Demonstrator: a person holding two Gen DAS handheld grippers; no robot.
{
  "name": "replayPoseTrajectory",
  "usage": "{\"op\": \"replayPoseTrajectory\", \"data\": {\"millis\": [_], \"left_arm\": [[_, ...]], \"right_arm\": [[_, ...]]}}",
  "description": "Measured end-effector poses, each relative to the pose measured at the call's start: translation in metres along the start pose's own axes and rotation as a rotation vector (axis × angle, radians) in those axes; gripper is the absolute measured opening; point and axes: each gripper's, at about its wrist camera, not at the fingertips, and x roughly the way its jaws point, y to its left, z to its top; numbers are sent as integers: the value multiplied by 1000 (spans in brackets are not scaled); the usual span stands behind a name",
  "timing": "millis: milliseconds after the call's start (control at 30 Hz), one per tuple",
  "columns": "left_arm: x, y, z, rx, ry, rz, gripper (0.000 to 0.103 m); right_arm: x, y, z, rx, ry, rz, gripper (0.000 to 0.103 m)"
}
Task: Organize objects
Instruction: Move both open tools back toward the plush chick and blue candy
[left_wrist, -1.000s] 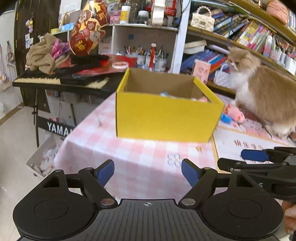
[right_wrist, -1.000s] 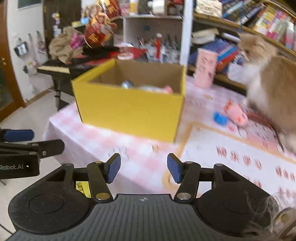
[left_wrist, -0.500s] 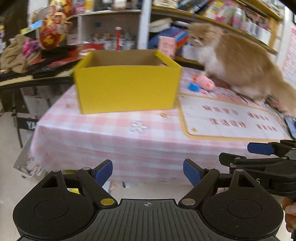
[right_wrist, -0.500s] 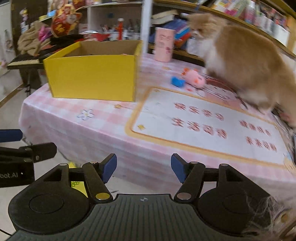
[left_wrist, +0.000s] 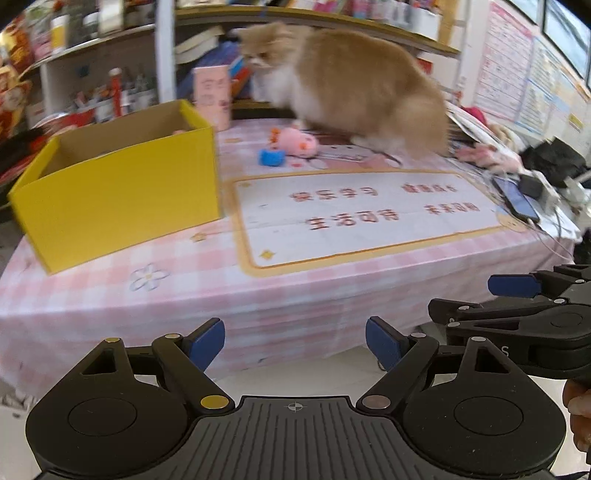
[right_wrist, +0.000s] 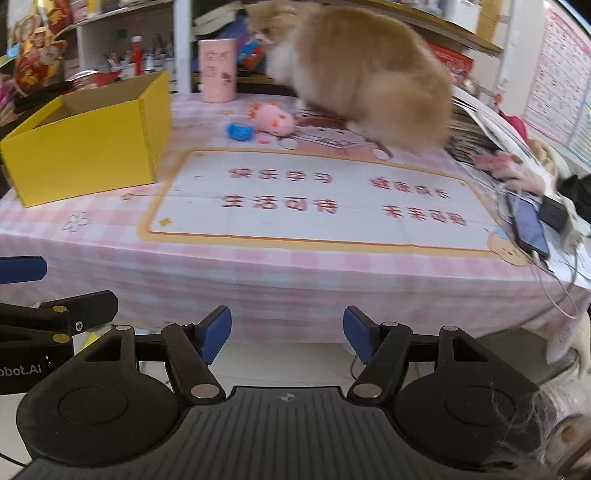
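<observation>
A yellow cardboard box (left_wrist: 122, 192) stands open at the table's left; it also shows in the right wrist view (right_wrist: 85, 147). A pink plush pig (left_wrist: 297, 142) and a small blue toy (left_wrist: 271, 157) lie on the far side of the table, also in the right wrist view as the pig (right_wrist: 275, 120) and blue toy (right_wrist: 239, 131). My left gripper (left_wrist: 295, 341) is open and empty, held off the table's front edge. My right gripper (right_wrist: 287, 334) is open and empty, beside it to the right.
A fluffy orange cat (left_wrist: 354, 88) stands on the table's far side by the toys. A white mat with red characters (left_wrist: 362, 218) covers the middle. A pink cup (right_wrist: 217, 70) stands at the back. A phone (right_wrist: 530, 225) and cables lie at the right edge. Shelves behind.
Both grippers have pulled back from the table and swung right; the box now sits farther left and the mat, cat and phone have come into view. Jaws stay open.
</observation>
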Motion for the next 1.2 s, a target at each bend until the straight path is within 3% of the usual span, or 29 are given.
{"op": "replayPoseTrajectory", "data": {"millis": [300,567,800,1200], "left_arm": [[33,-35,22,76,24,-68,86],[57,-43,43,48,30,-51,86],[75,-40,71,-12,-5,14,85],[123,-32,133,-97,-87,203,84]], "right_arm": [[11,-44,5,79,26,-70,67],[36,-66,24,71,55,-53,67],[57,-75,54,15,12,-3,67],[112,-91,134,-63,-87,141,65]]}}
